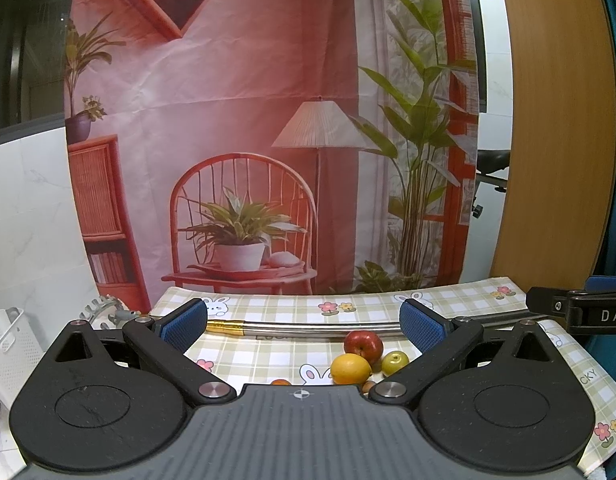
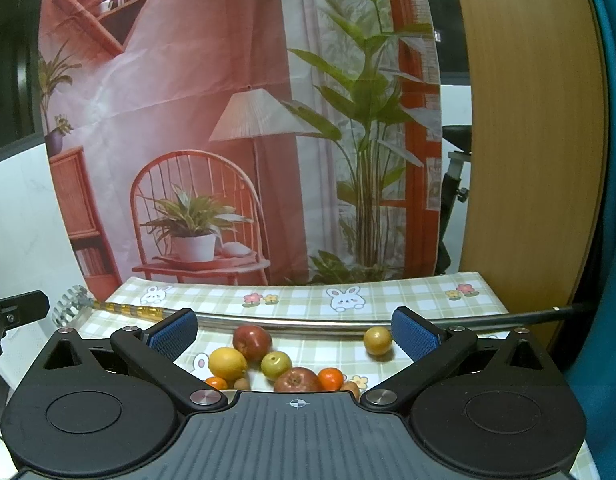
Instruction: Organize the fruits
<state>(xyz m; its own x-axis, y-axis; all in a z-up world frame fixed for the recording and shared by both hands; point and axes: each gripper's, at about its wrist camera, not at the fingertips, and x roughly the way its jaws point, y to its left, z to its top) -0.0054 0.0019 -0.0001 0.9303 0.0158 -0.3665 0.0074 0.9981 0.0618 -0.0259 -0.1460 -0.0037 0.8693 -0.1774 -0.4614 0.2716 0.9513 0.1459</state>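
Left hand-held gripper [image 1: 303,322] nearest us, jaws spread, empty, above worktop [image 1: 268,356]. Fruits cluster ahead: lemon [image 2: 227,363], red apple [image 2: 251,341], green fruit [image 2: 276,364], second apple [image 2: 296,380], tangerine [image 2: 331,377]; stray yellow-brown fruit [image 2: 377,340] apart at right. Right hand-held gripper [image 2: 294,332] spread, empty. We judge nothing picked yet; next we lower over one fruit.

Soft, even indoor light, faint shadows, sharp focus centrally, strong fisheye bending and dark vignetted corners.
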